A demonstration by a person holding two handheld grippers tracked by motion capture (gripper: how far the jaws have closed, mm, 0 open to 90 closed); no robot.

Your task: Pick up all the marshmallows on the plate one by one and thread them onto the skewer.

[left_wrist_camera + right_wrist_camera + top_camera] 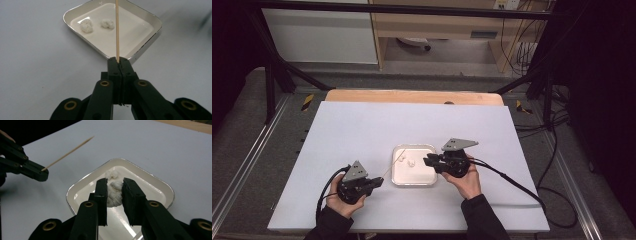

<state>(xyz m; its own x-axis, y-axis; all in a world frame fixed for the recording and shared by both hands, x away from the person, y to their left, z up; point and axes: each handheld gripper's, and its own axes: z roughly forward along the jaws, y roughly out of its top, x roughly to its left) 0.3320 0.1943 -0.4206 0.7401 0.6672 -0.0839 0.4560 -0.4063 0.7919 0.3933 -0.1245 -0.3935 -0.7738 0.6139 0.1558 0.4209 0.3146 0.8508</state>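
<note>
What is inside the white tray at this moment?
In the left gripper view, the white tray holds two white lumps on its floor. A third lump, clamped in the right tongs, hangs above it and covers part of the tray floor.

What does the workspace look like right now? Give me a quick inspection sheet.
Surface: white sheet over a wooden table.
Job's things: shallow white square tray with two white fluffy lumps in it; a third white fluffy piece; thin wooden skewer.
Clutter: nothing seen.
Grippers: left gripper shut on the skewer's end, the stick pointing over the tray; right gripper above the tray, jaws pressed on the third piece.
Cables: a black cable trails from each gripper across the sheet.
Surroundings: black frame bars, grey floor, wooden furniture behind.
</note>
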